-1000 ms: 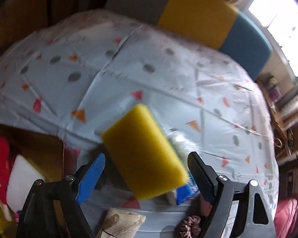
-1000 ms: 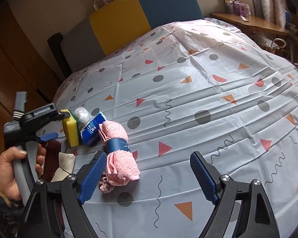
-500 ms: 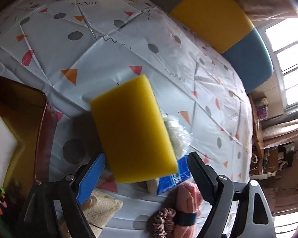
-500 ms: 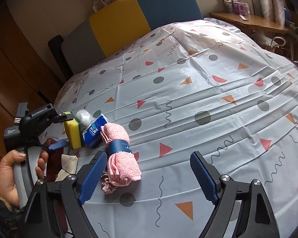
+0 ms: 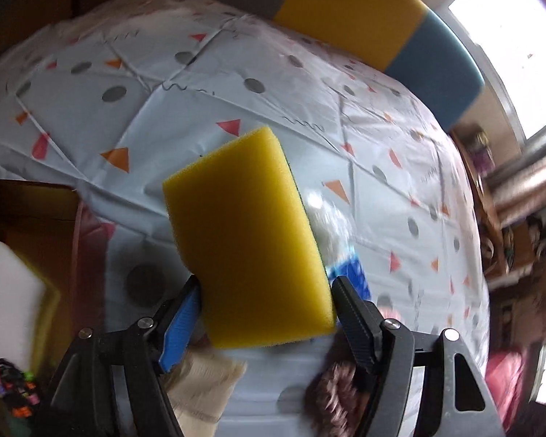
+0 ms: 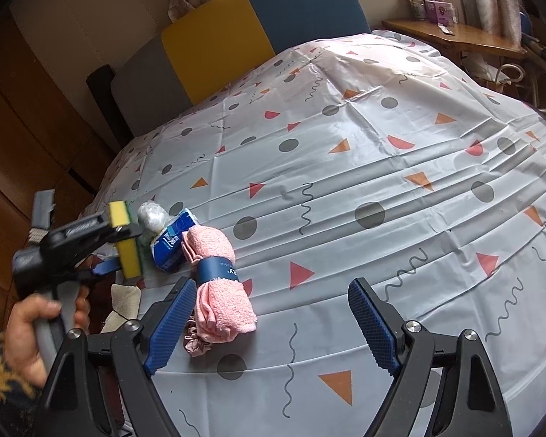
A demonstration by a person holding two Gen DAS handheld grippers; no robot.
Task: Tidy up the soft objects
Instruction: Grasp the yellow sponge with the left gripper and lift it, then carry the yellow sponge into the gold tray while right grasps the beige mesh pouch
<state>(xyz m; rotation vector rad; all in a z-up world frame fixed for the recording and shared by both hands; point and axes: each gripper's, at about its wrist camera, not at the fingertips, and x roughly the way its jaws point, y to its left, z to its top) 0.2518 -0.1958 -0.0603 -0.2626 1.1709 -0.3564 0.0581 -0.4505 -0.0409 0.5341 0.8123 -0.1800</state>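
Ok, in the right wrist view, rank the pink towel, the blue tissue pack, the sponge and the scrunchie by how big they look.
1. Pink towel, clearly largest.
2. Blue tissue pack and sponge: they look alike, and the left gripper hides part of the sponge, so I won't rank them.
3. Scrunchie, smallest, though the towel half hides it.

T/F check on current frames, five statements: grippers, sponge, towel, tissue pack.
1. The left gripper is shut on the yellow sponge. True.
2. The right gripper holds the pink towel. False: it is open and empty; the towel lies on the sheet.
3. A dark blue band wraps the pink towel. True.
4. The blue tissue pack lies to the right of the towel in the right wrist view. False: it lies to the towel's left.
5. The sheet is plain white. False: it is patterned with triangles, dots and squiggles.
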